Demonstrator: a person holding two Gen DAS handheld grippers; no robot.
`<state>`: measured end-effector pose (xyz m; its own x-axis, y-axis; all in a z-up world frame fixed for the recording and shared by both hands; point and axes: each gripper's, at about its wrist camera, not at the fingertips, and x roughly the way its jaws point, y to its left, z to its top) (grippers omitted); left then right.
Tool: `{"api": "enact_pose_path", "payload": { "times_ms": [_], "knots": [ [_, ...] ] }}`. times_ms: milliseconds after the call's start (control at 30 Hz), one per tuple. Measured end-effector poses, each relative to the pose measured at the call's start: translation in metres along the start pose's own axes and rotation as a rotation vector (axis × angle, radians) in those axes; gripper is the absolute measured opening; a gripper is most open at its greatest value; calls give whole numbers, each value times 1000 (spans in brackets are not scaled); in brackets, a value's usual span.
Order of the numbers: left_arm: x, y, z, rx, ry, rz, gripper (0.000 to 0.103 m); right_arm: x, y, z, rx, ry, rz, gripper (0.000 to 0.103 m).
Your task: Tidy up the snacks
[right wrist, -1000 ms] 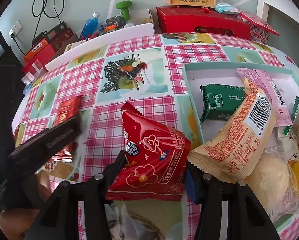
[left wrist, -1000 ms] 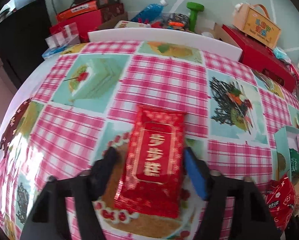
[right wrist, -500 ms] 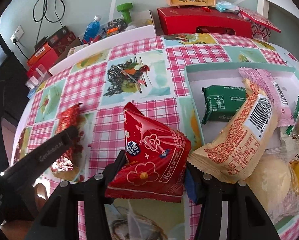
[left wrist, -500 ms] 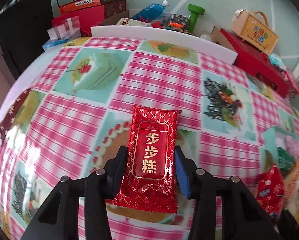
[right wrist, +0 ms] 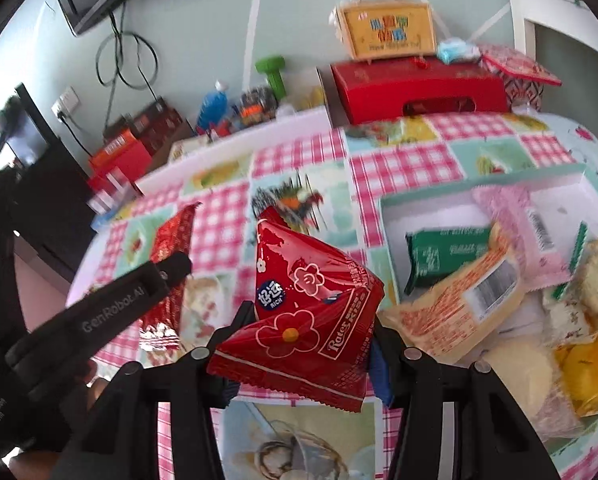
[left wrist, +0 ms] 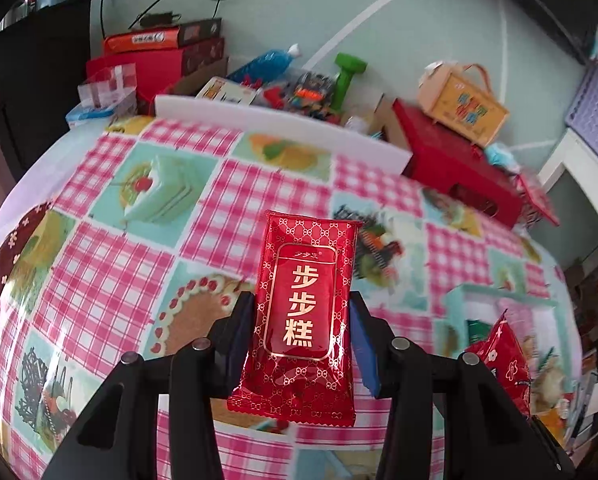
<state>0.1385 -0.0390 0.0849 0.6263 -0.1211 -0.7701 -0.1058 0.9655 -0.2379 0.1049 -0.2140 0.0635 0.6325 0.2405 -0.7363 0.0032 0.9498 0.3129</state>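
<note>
Left gripper [left wrist: 303, 320]: jaws clamped on the flat red cake packet [left wrist: 305, 312], one pad on each long edge. They closed in on it within the last second. Packet stands nearly upright between the fingers, gold label facing the camera, top edge past the fingertips, bottom seam hanging below the pads, clear of the checked tablecloth [left wrist: 119, 248].

Right gripper [right wrist: 309, 332]: jaws closed on the puffy red triangular snack bag [right wrist: 311, 300], pinched at its wide lower part, point sticking up ahead of the fingers. Bag is off the cloth.

Outward from the right gripper: just to its right, the mint-rimmed tray [right wrist: 479, 184] with snacks piled in it, namely a green packet [right wrist: 447, 248], a pink packet [right wrist: 515, 232], an orange-printed bag with barcode [right wrist: 459, 304] hanging over the near rim, plus pale and yellow wrapped items at the near right corner. To its left, the left gripper shows side-on with the cake packet in it.

Beyond the far table edge: white foam board [left wrist: 283, 128], green dumbbell [left wrist: 349, 76], blue bottle [left wrist: 267, 64], red box [right wrist: 415, 88] with a yellow carry box [right wrist: 387, 28] on top.
</note>
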Motion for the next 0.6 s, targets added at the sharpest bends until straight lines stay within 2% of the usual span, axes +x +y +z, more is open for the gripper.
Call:
{"api": "enact_pose_path", "payload": {
  "times_ms": [100, 200, 333, 467, 600],
  "knots": [
    [-11, -8, 2, 10, -25, -37, 48, -18, -5, 6, 16, -58, 8, 53],
    [-23, -23, 3, 41, -51, -87, 48, -37, -22, 14, 57, -107, -23, 53],
    [-29, -52, 1, 101, -63, -144, 48, -62, -62, 21, 135, -173, -150, 53],
    [-32, -92, -9, 178, -51, -236, 48, -80, -104, 21, 223, -199, -262, 53],
    [-29, -128, -24, 251, -17, -300, 48, -88, -139, 19, 288, -197, -312, 53]
  ]
}}
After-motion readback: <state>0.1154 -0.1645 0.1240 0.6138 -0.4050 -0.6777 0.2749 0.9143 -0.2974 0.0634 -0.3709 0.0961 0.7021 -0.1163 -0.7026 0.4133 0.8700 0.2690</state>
